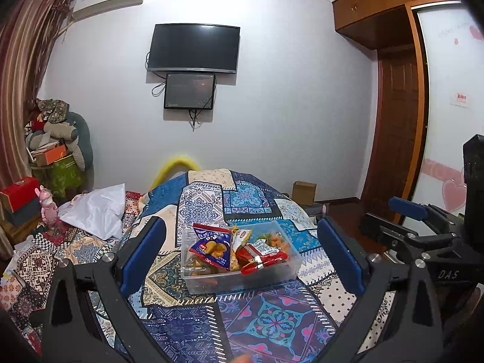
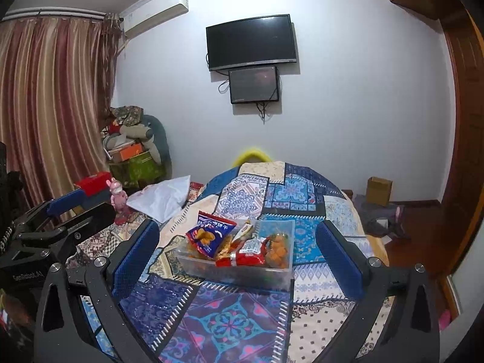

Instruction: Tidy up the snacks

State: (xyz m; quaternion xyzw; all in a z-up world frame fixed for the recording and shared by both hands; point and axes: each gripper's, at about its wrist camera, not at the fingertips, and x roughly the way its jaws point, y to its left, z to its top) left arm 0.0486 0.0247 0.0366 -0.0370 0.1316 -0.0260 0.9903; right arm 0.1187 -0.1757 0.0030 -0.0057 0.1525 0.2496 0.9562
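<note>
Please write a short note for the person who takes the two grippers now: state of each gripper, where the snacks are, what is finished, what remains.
Left gripper: open, holds nothing, raised over the bed and pointing at the box.
Right gripper: open, holds nothing, raised beside the left one.
Snacks: the blue packet, the red packet and the orange snacks are all in the clear plastic box, which stands on the patterned quilt.
Done: all the snacks I can see are in the box.
Left: no loose snack is in view on the quilt; look outside these views before you finish.
</note>
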